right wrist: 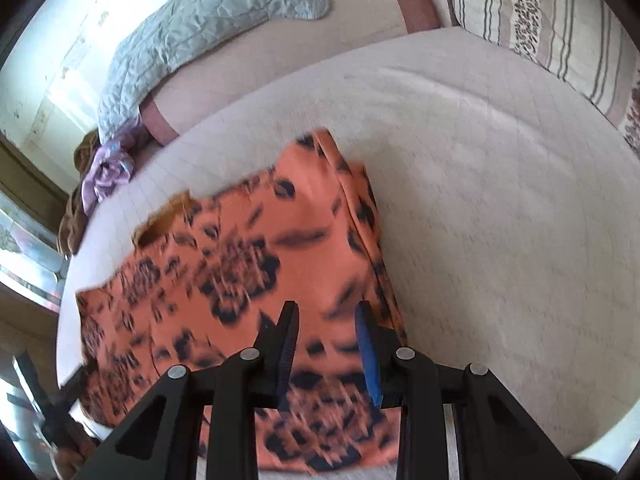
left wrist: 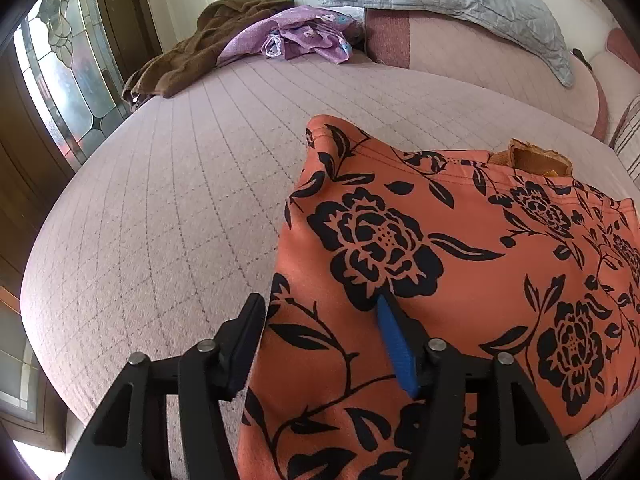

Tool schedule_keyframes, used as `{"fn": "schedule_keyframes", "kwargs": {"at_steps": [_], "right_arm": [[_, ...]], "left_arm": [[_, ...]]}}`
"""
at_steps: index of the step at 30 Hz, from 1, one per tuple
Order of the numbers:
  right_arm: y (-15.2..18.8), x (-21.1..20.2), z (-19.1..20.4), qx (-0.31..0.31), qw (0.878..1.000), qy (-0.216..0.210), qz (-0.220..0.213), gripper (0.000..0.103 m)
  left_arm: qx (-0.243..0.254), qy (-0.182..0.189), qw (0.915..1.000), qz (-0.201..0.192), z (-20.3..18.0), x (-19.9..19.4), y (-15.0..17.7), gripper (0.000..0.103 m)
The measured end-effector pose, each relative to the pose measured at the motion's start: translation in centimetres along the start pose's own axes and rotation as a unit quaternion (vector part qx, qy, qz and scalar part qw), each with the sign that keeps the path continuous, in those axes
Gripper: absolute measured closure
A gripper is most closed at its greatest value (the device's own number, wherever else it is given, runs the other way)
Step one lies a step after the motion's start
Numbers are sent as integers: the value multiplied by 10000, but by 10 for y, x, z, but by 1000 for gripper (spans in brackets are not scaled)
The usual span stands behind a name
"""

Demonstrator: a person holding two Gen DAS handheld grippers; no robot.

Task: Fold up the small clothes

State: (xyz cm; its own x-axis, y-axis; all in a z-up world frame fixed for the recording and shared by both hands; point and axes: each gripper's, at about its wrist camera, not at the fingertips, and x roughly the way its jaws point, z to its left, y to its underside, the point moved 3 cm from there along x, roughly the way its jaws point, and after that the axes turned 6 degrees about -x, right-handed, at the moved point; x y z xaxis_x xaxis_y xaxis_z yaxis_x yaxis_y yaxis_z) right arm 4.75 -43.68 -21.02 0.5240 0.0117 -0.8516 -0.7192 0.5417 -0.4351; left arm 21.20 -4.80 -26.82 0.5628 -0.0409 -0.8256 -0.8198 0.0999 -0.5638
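Observation:
An orange garment with black flowers [left wrist: 460,264] lies spread on the pale quilted bed [left wrist: 160,208]. My left gripper [left wrist: 320,312] is open over the garment's near left edge, with one finger beside the edge and the blue-padded finger [left wrist: 396,344] above the cloth. In the right wrist view the same garment [right wrist: 240,272] looks blurred. My right gripper [right wrist: 326,320] is open just above its near right part. The other gripper shows dimly at the lower left [right wrist: 52,408].
A brown cloth [left wrist: 192,52] and a purple flowered garment [left wrist: 296,36] lie at the bed's far corner. A grey quilted pillow [left wrist: 460,4] rests on the pink headboard. A striped pillow [right wrist: 560,28] is at the right. A glass door [left wrist: 60,80] stands left.

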Motion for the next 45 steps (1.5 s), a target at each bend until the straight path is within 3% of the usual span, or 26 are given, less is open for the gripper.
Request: {"fn": "schedule_keyframes", "kwargs": {"at_steps": [5, 9, 12, 16, 19, 21, 22, 23, 25, 28, 31, 35, 41, 45], "right_arm": [[-44, 26, 17, -39, 10000, -6, 12, 70], [-71, 65, 20, 269, 9994, 82, 212, 70], [-80, 93, 11, 500, 9975, 260, 430, 70], [-83, 89, 8, 604, 9974, 180, 337, 70], [-70, 69, 6, 649, 9975, -10, 282, 69], [-55, 51, 8, 561, 9981, -184, 191, 53], [-46, 40, 9, 507, 9983, -244, 137, 34], [-36, 28, 9, 480, 9983, -315, 8, 32], [-20, 9, 11, 436, 9980, -411, -211, 32], [11, -14, 11, 433, 9974, -533, -198, 32], [37, -28, 7, 430, 9974, -553, -191, 35], [67, -24, -1, 454, 9983, -347, 89, 47], [84, -25, 4, 258, 9996, -124, 11, 47], [96, -44, 0, 414, 9978, -524, -33, 47]], "left_arm": [[-79, 2, 9999, -67, 3, 1, 2, 33], [-129, 49, 9999, -81, 3, 2, 3, 30], [-116, 2, 9999, -111, 5, 5, 0, 25], [-229, -54, 9997, -57, 7, 5, -1, 20], [-148, -155, 9998, -30, 4, 2, -4, 18], [110, -205, 9997, -99, -5, -4, -5, 18], [283, -172, 9993, -186, -11, -8, -4, 18], [417, -132, 9986, -280, -17, -13, -3, 18], [648, -60, 9964, -535, -28, -24, 0, 18], [967, 156, 9920, -795, -41, -39, 8, 15], [1117, 270, 9913, -637, -46, -37, 20, 11], [1150, 247, 9929, -198, -48, -21, 33, 11], [1010, 95, 9948, -65, -45, -18, 36, 6], [937, 22, 9955, 119, -47, -30, 36, 6]]}}
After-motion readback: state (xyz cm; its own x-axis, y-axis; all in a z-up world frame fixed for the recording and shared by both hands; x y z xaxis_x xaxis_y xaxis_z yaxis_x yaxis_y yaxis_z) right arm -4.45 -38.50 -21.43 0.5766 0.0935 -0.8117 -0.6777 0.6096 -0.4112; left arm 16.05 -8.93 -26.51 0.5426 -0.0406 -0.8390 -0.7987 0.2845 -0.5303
